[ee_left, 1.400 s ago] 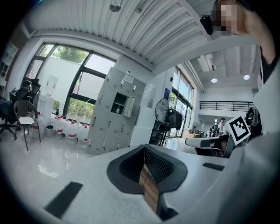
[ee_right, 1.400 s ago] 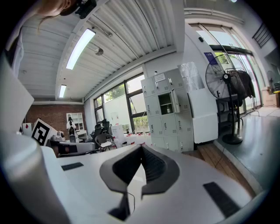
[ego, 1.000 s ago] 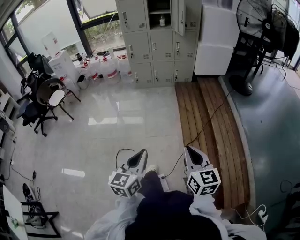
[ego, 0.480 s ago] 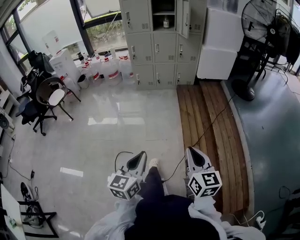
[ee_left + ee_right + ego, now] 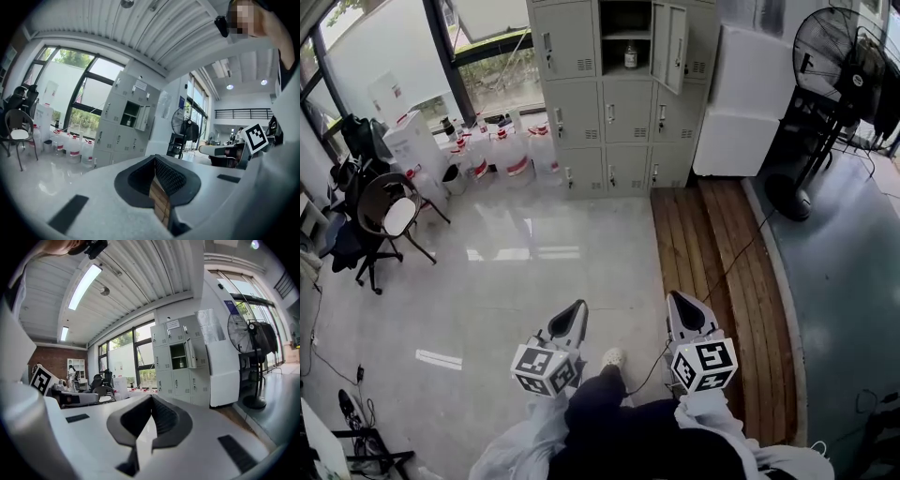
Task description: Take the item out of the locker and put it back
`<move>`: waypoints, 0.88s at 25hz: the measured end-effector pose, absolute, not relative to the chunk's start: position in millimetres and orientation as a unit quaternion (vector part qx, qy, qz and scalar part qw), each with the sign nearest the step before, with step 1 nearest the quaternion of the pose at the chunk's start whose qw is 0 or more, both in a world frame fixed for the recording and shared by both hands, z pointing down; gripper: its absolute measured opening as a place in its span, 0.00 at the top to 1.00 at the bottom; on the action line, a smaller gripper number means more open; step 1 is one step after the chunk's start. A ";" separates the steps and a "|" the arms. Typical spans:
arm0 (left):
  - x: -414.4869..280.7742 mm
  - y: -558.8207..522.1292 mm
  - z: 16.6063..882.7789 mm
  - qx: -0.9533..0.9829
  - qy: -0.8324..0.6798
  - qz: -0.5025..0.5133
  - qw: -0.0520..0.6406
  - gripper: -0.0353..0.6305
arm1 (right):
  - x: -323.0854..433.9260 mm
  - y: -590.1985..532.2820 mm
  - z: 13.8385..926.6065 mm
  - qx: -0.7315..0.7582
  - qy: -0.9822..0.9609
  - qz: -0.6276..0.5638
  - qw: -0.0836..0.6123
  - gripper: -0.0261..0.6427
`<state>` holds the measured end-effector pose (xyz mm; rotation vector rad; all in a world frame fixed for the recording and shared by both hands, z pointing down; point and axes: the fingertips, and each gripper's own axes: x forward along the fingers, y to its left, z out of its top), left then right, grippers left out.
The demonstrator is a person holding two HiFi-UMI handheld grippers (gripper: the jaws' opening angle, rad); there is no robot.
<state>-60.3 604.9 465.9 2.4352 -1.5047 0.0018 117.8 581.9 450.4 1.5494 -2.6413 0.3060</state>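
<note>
Bottle (image 5: pixel 630 56) in open locker (image 5: pixel 581 103), well ahead of both closed, empty jaws: probably light, rigid, smooth; best gripped mid-body.

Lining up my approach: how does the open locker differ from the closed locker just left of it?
The open locker has its door swung out to the right; the left locker has its door shut. The open locker shows a small bottle inside; the left locker's inside is hidden. Both are grey and sit in the same row.

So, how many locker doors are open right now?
1: the door of the middle-column compartment holding a bottle, swung out to the right. All other doors in view look shut.
</note>
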 end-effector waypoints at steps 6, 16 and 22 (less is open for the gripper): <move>-67.9 523.6 456.2 0.854 -0.504 0.001 0.132 0.94 | 108.4 503.2 451.0 0.519 -0.848 0.097 0.043 0.96; -86.8 437.3 464.0 0.866 -0.481 0.010 0.140 0.94 | 82.7 416.9 459.4 0.524 -0.842 0.125 0.028 0.49; -95.2 407.8 471.1 0.869 -0.475 0.010 0.140 0.94 | 78.8 387.4 467.3 0.533 -0.836 0.126 0.030 0.42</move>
